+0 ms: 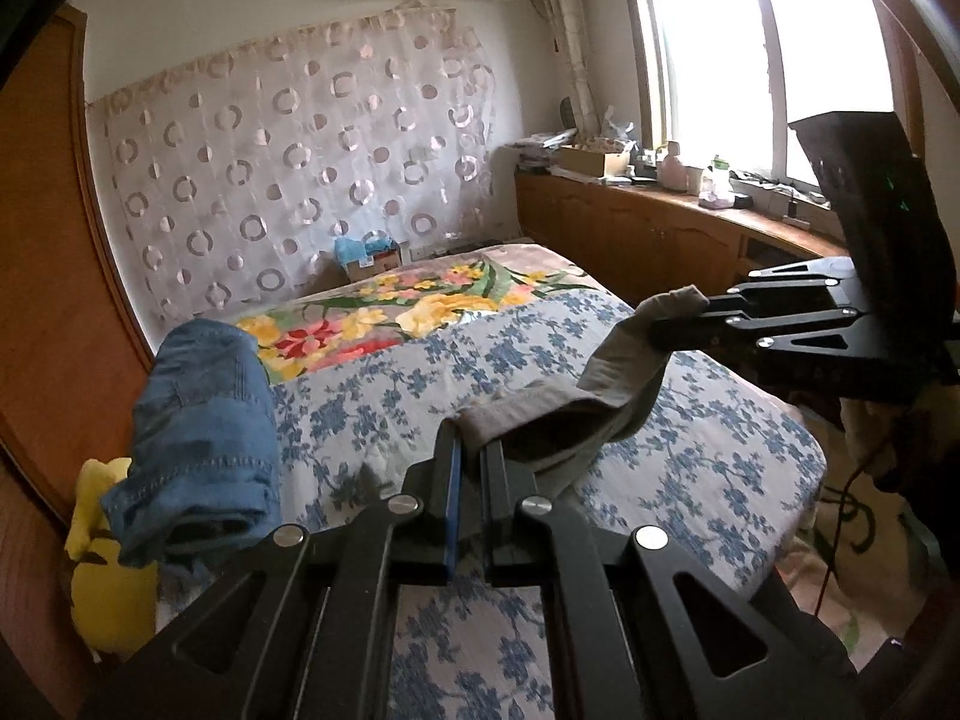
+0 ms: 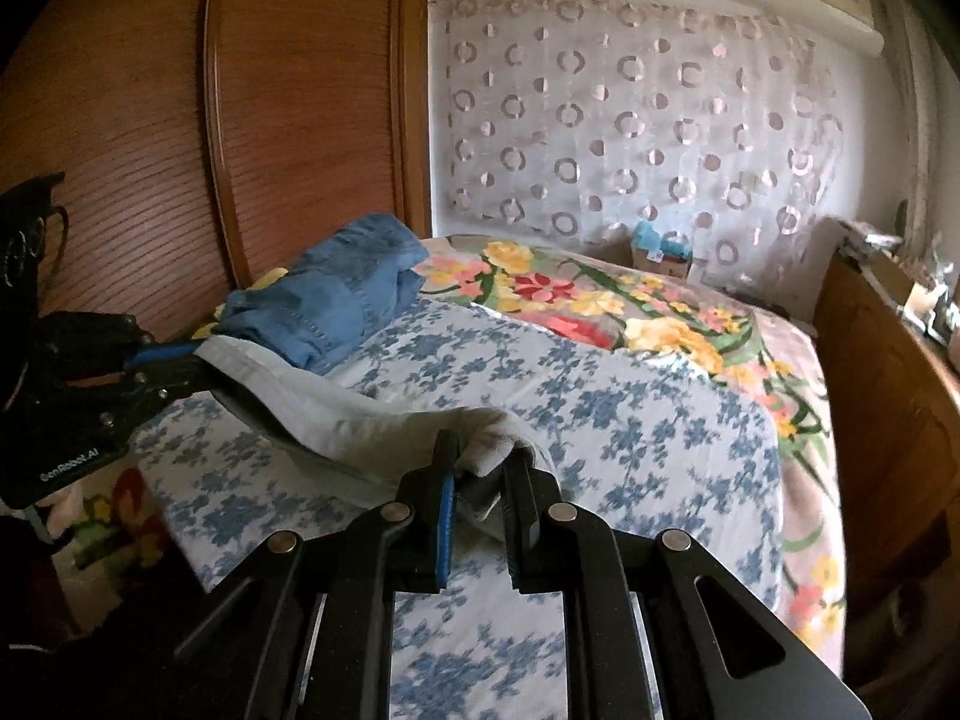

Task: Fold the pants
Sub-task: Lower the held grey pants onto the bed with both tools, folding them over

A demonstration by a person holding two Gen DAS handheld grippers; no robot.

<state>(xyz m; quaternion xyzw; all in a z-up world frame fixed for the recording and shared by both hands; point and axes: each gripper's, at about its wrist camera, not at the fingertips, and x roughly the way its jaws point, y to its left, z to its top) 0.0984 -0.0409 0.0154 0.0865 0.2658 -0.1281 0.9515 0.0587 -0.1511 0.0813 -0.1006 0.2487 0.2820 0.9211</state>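
Pants of soft grey-brown cloth (image 1: 558, 420) hang slack between both grippers, low over the bed's blue-flowered white cover (image 1: 372, 396). The left gripper (image 1: 471, 450) pinches one edge tight; the right gripper (image 2: 480, 468) clamps a bunched edge. Light, limp fabric probably sags unless held at corners or waistband. Farther off lie folded blue denim jeans (image 1: 204, 420).

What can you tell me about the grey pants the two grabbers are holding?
The grey pants look like soft, thin cloth, wrinkled and sagging. They hang stretched between the left gripper and right gripper, each with jaws pinched shut on an edge. The middle droops over the blue-flowered sheet.
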